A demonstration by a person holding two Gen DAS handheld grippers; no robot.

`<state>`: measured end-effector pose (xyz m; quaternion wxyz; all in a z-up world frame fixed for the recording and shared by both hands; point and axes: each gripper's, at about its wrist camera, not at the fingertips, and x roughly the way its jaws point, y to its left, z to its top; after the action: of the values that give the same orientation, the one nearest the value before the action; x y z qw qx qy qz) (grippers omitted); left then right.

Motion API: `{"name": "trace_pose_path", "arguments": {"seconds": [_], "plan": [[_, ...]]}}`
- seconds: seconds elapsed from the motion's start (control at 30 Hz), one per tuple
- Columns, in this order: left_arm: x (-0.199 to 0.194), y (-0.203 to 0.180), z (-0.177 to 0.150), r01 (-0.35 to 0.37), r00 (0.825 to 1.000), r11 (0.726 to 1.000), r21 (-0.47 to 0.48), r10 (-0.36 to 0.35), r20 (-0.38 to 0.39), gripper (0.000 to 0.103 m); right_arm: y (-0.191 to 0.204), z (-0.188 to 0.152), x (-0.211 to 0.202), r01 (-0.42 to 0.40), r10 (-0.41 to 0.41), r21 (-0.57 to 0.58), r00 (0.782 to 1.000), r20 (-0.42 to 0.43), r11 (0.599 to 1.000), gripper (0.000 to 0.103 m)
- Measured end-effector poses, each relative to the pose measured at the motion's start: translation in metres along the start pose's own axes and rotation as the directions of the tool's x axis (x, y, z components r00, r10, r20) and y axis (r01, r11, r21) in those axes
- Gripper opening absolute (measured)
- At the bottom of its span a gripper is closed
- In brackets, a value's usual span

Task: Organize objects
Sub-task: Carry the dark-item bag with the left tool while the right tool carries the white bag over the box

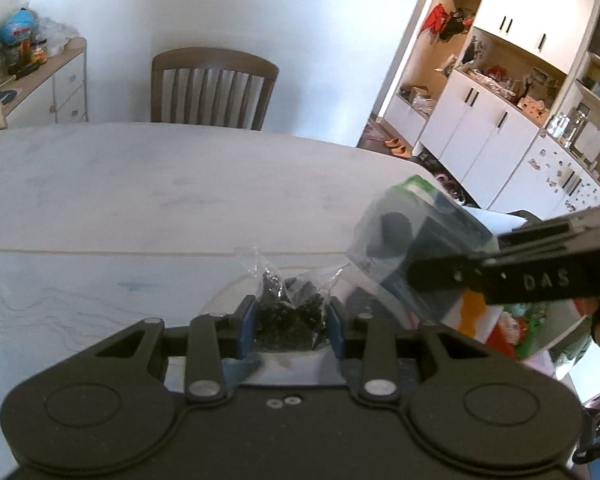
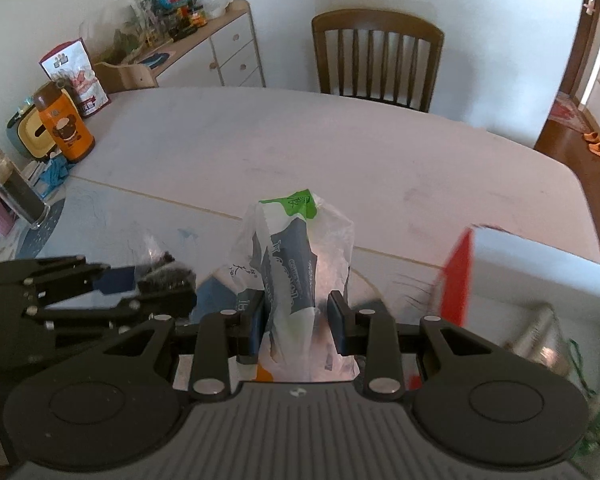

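My left gripper (image 1: 291, 320) is shut on a small clear bag of dark bits (image 1: 290, 308), held just above the pale table (image 1: 140, 184). In the right wrist view that gripper (image 2: 156, 284) reaches in from the left with the dark bag (image 2: 164, 272) between its fingers. My right gripper (image 2: 300, 316) is shut on a clear plastic bag holding a green, white and dark-blue packet (image 2: 296, 256), upright above the table (image 2: 340, 152). The left wrist view shows the same packet bag (image 1: 416, 232) at the right, pinched by the right gripper (image 1: 424, 276).
A white and red box (image 2: 532, 268) stands at the right. At the table's left are an orange bottle (image 2: 66, 128), a dark jar (image 2: 16, 192) and a snack bag (image 2: 78, 76). A wooden chair (image 2: 380, 56) faces the far edge. White cabinets (image 1: 480, 120) stand beyond.
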<state>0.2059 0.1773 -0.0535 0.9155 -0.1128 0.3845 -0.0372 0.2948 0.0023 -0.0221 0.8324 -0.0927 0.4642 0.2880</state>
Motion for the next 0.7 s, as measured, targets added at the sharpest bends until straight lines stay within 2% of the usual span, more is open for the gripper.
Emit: {"name": "trace_pose_path", "arguments": {"seconds": [0.4, 0.7], "plan": [[0.003, -0.082, 0.010, 0.071, 0.997, 0.995, 0.072, -0.072, 0.013, 0.035, -0.053, -0.049, -0.066, 0.035, -0.038, 0.061, 0.998, 0.048, 0.998, 0.032], [0.019, -0.145, 0.011, 0.105, 0.994, 0.986, 0.126, -0.107, 0.008, 0.035, -0.110, -0.079, -0.102, 0.062, -0.073, 0.121, 0.994, 0.085, 0.991, 0.032]]}}
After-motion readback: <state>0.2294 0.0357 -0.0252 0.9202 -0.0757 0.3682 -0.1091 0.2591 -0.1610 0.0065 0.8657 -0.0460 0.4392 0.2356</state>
